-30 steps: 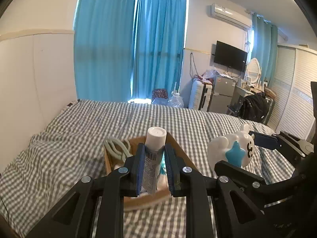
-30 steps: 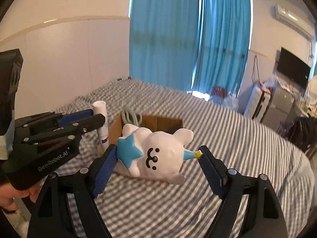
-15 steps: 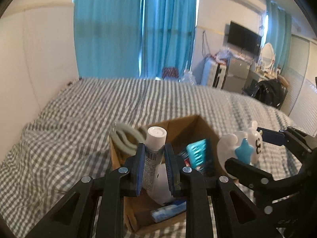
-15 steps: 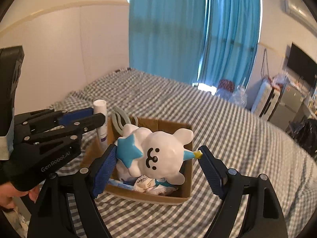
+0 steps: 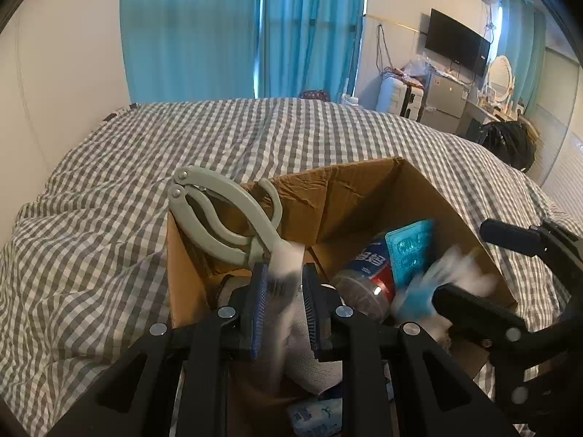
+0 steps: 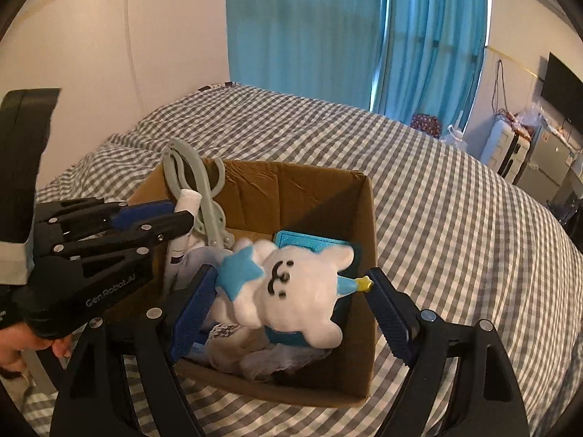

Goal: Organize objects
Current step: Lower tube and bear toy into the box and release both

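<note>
An open cardboard box (image 5: 349,178) (image 6: 349,375) sits on the checked bed. My left gripper (image 5: 284,273) (image 6: 164,218) is shut on a white tube (image 5: 286,258) (image 6: 186,200), blurred, and reaches into the box's left side beside grey-green tongs (image 5: 226,215) (image 6: 193,174) that lean in the corner. My right gripper (image 6: 291,276) (image 5: 473,273) holds a white bear toy (image 6: 291,291) (image 5: 437,284) with a blue star between its wide-set pads, low over the box's middle. A teal blister pack (image 5: 411,251) (image 6: 309,244) and a toothpaste tube (image 5: 368,269) lie inside.
The grey-and-white checked bedcover (image 5: 109,255) (image 6: 455,218) spreads around the box. A pale wall (image 6: 127,54) runs along the left and blue curtains (image 5: 237,29) hang behind. A TV (image 5: 455,47), suitcases and a dresser stand far right. A hand (image 6: 22,342) grips the left tool.
Both grippers have come down and forward, from above the bed to the box. The tube and the bear toy now sit within the box opening, and more of its contents show.
</note>
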A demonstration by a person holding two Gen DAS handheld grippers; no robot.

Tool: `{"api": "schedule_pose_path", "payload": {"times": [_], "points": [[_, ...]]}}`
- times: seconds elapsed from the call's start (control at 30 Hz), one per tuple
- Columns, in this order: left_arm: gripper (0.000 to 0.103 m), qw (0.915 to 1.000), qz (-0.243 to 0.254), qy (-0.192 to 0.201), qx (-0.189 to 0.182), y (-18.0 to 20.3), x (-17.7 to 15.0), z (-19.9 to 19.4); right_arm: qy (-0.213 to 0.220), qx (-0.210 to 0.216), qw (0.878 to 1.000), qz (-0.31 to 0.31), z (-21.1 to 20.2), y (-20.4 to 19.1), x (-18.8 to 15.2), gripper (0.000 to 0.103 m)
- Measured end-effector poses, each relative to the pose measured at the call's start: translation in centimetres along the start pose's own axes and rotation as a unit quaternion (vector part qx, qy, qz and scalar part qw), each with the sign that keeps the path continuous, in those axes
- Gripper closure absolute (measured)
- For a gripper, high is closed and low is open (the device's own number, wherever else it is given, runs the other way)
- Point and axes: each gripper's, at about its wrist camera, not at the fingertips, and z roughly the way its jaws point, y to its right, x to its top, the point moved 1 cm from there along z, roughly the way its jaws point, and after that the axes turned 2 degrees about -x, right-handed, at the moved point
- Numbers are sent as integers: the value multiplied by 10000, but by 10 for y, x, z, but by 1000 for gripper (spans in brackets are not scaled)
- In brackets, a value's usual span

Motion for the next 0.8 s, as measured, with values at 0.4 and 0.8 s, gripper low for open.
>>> {"api": "schedule_pose_path", "payload": {"times": [0.4, 0.8], "points": [[59, 9990, 88, 374, 245, 25, 18, -60, 412, -311, 9985, 166, -46, 16, 13, 17], [26, 9895, 262, 1338, 481, 63, 28, -187, 1219, -838, 9887, 257, -182, 30, 19, 7]]}}
